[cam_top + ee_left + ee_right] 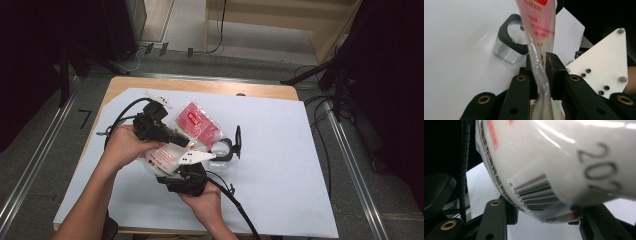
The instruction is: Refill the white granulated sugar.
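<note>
A plastic bag [196, 122] with red print and white contents hangs over the middle of the white sheet, held between both grippers. My left gripper [187, 143] is shut on the bag's thin clear edge [539, 27], which runs up between its jaws [541, 65]. My right gripper [175, 169] sits under the bag's bulky white end [564, 157], which carries a barcode. Its jaws stand wide and press that end from both sides [546, 220]; their tips are hidden by the bag.
A small clear container [223, 151] [510, 43] with a black rim stands on the white sheet [280, 150] just right of the grippers, its black lid [238, 141] flipped upright. The right gripper's white three-cornered plate [602, 65] is close beside the left jaws. Cables trail toward the near edge.
</note>
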Demonstrator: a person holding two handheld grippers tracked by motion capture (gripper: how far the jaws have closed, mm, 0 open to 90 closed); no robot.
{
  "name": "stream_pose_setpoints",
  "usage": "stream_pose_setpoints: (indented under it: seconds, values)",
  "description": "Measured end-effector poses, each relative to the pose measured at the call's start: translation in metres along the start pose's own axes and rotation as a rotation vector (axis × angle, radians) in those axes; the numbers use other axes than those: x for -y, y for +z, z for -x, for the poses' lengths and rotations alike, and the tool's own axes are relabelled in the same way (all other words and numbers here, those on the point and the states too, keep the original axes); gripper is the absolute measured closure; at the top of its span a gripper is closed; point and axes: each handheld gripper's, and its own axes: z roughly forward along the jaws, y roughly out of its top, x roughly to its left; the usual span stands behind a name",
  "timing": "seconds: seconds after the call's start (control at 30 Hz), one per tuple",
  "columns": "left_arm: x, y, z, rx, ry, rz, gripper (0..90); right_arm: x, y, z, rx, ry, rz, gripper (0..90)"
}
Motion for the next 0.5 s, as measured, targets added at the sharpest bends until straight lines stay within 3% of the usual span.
stream_pose_setpoints:
  seconds: [0.1, 0.27, 0.37, 0.5]
  values:
    - [-0.001, 0.001, -0.001, 0.01, -0.044, -0.011, 85.4, 0.0, 0.002, -0.002, 0.003, -0.006, -0.012, 54.4]
    - [-0.001, 0.004, -0.002, -0.004, -0.127, 0.014, 87.7, -0.002, 0.005, -0.005, 0.042, -0.011, -0.024, 48.7]
    - [-0.003, 0.007, -0.001, -0.015, -0.136, 0.015, 88.4, -0.003, 0.006, -0.004, 0.061, 0.017, -0.031, 48.3]
    - [-0.003, 0.011, 0.001, -0.02, -0.124, 0.002, 88.0, -0.002, 0.006, -0.002, 0.055, 0.03, -0.046, 54.4]
